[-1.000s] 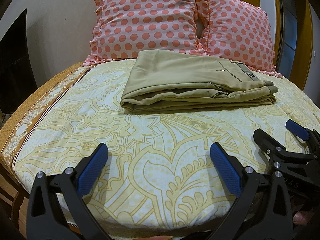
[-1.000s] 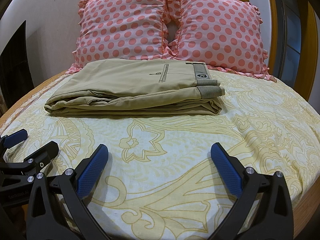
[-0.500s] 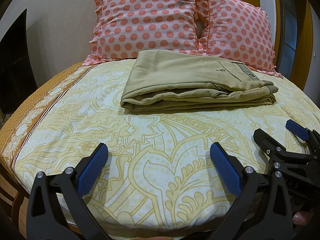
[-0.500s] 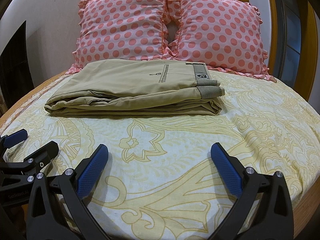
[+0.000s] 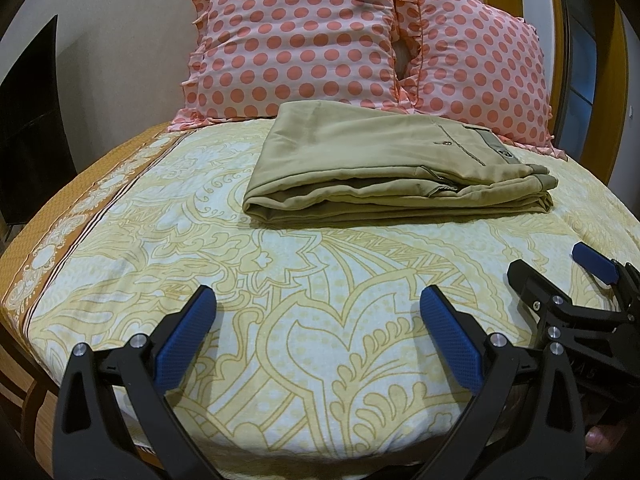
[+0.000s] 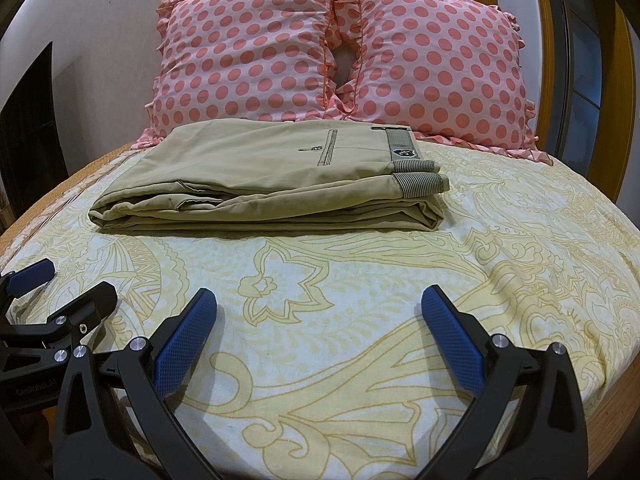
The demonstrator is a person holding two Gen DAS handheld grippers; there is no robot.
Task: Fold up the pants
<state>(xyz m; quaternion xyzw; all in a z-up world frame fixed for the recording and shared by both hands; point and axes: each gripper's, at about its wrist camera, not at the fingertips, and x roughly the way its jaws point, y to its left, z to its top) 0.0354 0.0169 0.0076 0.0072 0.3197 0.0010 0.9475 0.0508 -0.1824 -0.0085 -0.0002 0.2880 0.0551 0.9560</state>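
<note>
Khaki pants lie folded in a flat stack on the bed, near the pillows, waistband to the right; they also show in the right wrist view. My left gripper is open and empty, low over the near part of the bed, well short of the pants. My right gripper is open and empty beside it, also short of the pants. Each gripper appears at the edge of the other's view: the right one and the left one.
The bed has a yellow-and-white patterned cover, also in the right wrist view. Two pink polka-dot pillows stand against the wall behind the pants. A dark cabinet stands left of the bed. A wooden frame rises at right.
</note>
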